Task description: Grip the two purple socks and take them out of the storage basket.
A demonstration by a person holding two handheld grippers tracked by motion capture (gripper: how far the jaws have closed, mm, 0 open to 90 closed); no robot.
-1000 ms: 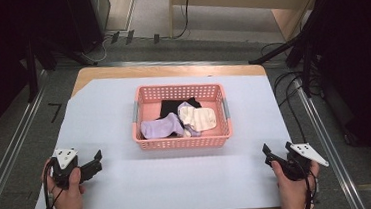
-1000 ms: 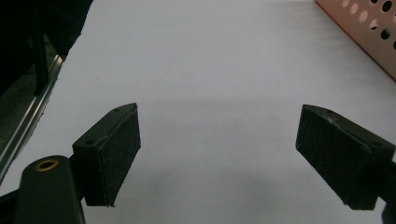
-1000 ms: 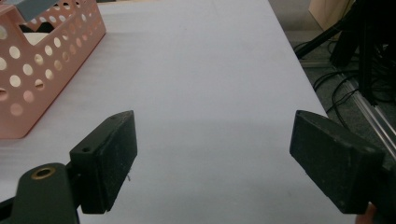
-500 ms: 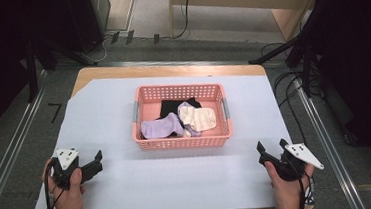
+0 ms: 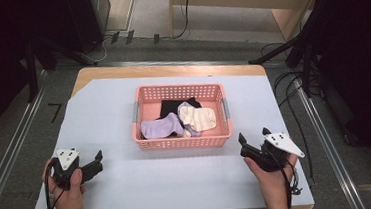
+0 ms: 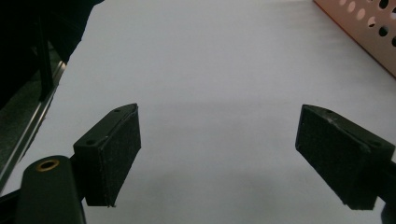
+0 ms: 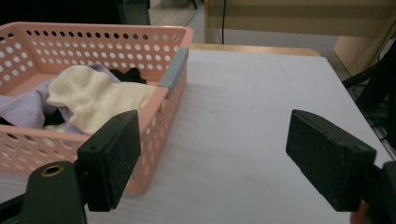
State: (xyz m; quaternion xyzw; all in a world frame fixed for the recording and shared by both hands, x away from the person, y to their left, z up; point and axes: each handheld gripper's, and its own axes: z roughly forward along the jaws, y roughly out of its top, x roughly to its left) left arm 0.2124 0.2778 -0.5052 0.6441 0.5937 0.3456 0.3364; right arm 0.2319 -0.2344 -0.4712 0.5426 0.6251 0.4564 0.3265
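the left tongs (image 5: 96,161) rest low on the white surface (image 5: 180,185) at the near left corner, jaws spread wide with nothing between them; in the left gripper view only bare sheet lies ahead and the pink basket (image 5: 181,141) just clips the upper right corner. to do this step well, that hand should probably wait, or come in to steady the basket's near wall so it does not slide.

in the middle, the basket holds the socks in a loose heap: a lavender sock (image 5: 161,128) at the near left, a black sock (image 5: 171,107) toward the back, a cream sock (image 5: 199,118) at the right, lying over the others.

the right tongs (image 5: 253,147), also wide open and empty, sit just beside the basket's near right corner. the cream sock is closest and on top, so it looks the sensible first pick: lift over the rim, come down from above, and pinch a raised fold rather than dig into the heap.
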